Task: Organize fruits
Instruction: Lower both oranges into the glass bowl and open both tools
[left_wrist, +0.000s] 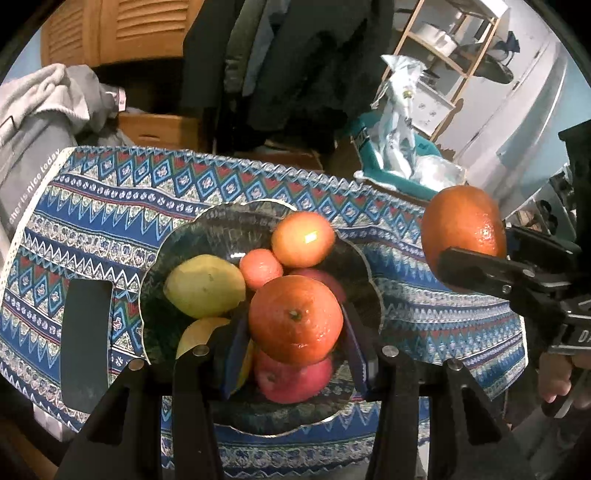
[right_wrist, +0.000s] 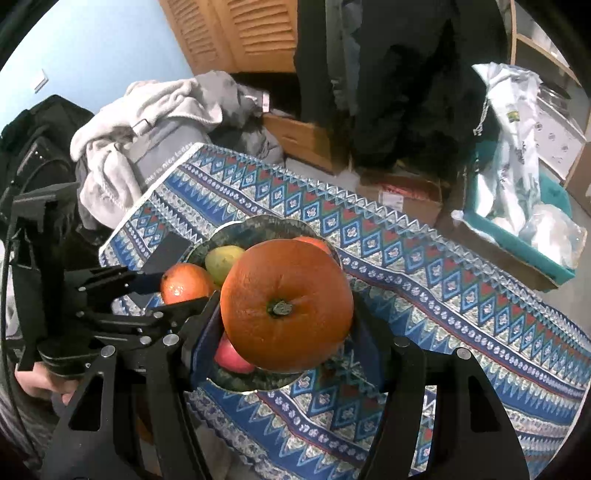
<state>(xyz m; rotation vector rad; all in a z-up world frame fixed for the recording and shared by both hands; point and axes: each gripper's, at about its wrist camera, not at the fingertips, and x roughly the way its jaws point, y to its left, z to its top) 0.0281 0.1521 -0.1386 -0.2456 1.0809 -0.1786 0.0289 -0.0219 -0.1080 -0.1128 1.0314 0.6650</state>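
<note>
Cluttered home; louvred doors (right_wrist: 236, 33), laundry pile (right_wrist: 147, 122)

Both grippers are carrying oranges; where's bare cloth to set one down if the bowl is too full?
The bowl is crowded with fruit. Free patches of the tablecloth: the wide stretch right of the bowl toward the far edge, and the strip behind the bowl. Left of the bowl, a dark flat object takes up part of the room.
</note>
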